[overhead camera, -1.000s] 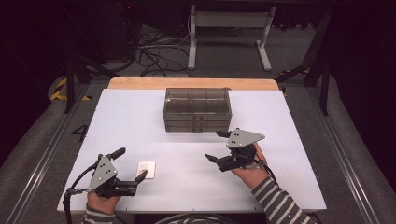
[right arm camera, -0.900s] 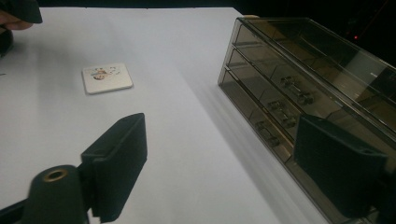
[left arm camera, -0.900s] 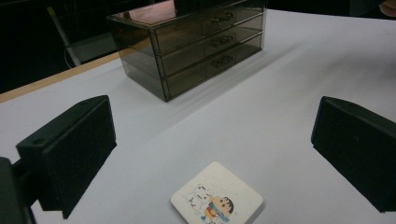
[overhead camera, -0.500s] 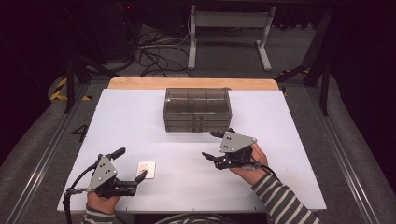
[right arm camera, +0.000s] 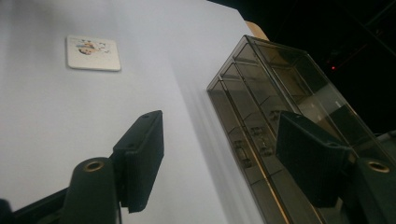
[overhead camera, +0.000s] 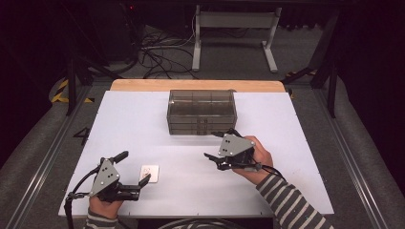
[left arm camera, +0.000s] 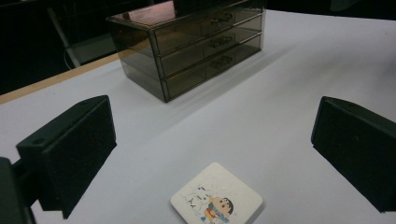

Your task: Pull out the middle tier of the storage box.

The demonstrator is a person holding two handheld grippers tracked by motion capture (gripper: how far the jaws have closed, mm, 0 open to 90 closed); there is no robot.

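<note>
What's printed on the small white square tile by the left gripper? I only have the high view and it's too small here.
Observer: The left gripper view shows a colourful cartoon figure on the white rounded-corner tile.
Operator: Left gripper on it?
Observer: No. The left gripper has its jaws wide apart. The tile lies flat on the white table below the gap, untouched.
Operator: Are the drawers of the smoky clear plastic box shut?
Observer: The smoky plastic drawer box has three stacked drawers, each with a small handle, and all look pushed in.
</note>
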